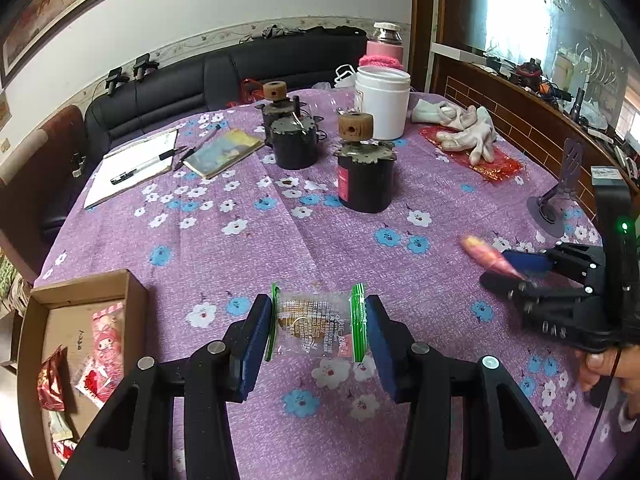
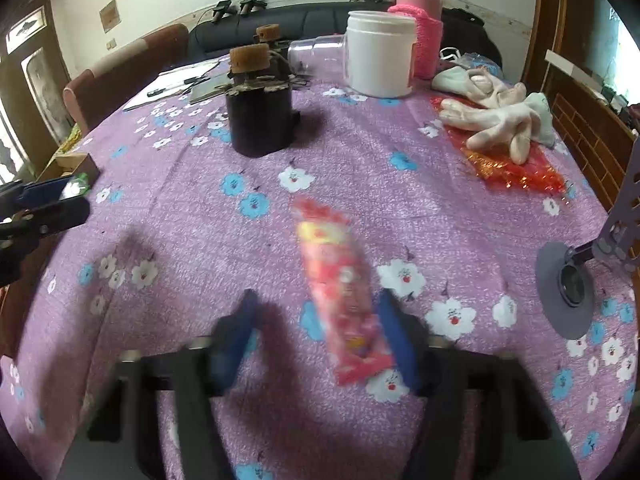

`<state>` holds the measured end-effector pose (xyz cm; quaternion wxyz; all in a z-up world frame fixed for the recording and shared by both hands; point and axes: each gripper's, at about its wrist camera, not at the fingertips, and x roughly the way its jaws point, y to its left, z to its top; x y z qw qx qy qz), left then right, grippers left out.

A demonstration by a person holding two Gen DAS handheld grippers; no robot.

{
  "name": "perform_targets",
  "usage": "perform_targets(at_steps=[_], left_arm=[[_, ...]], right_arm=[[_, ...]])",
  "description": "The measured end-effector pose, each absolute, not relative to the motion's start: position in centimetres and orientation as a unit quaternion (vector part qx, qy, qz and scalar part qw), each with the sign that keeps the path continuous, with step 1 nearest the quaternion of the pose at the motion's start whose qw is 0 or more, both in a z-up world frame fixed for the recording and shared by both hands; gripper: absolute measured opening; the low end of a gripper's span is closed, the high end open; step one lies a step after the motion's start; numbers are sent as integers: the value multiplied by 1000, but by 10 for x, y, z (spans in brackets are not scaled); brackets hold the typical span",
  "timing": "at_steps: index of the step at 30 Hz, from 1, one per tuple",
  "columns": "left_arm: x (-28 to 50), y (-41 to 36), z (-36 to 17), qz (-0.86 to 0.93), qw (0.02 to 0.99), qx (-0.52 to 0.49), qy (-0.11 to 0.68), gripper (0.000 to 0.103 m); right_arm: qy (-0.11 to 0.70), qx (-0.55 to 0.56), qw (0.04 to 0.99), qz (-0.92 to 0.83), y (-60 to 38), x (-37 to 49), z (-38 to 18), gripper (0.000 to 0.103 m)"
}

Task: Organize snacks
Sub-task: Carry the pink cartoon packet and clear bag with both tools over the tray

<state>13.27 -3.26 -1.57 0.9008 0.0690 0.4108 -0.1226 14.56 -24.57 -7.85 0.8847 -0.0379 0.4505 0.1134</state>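
**Two snacks at the tongs, more already in the box**

Two grippers work over our purple flowered tablecloth point(image 1: 248, 208). Starting at the far left of the left wrist view, we see a brown cardboard box point(image 1: 138, 300) on the table edge, holding several packets; among them are a pink cartoon packet point(image 1: 107, 338) and a red foil packet point(image 1: 50, 380).

Just right of the box, our left gripper point(image 1: 318, 330) is clamped on a clear-wrapped biscuit point(image 1: 316, 330) with green ends, its blue pads pressing the wrapper's two ends. The snack sits off the cloth, between the fingers.

Behind it on the table lie an open notebook with a pen point(image 1: 136, 164), a small booklet point(image 1: 224, 152), and dark canisters with cork-like tops point(image 1: 364, 176). Further back stands a white jar point(image 1: 384, 104), and to its right pale gloves point(image 1: 468, 136) lie on a red foil sheet point(image 1: 496, 168).

At the far right our right gripper point(image 2: 316, 332) points down at the cloth with its jaws parted. A long pink snack packet point(image 2: 340, 300), blurred, lies lengthwise between the fingers, close against the right-hand pad; the left pad stands clear of it. We cannot tell whether the packet touches the tablecloth. A grey suction-cup stand point(image 2: 568, 292) sits at the right edge, well apart from the packet.
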Motion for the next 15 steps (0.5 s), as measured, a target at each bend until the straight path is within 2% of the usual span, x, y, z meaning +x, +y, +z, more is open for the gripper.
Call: perform_targets(at_steps=[1,3,7,15], left_arm=[[132,-31,-14,-121,902,69,410,51],[130,-28,-10,-120,903,68,406,51],[124,-23,-4,-115,906,71,400,51],[101,8,12,-90,915,70,387,51]], right_arm=[[453,-37,883,115,-246,147,-78,26],[454,-32,882,119,-248,147,-74,22],[452,-30,883,121,-246,143,-69,17],[429,-29,889,156,-218,123,-47,16]])
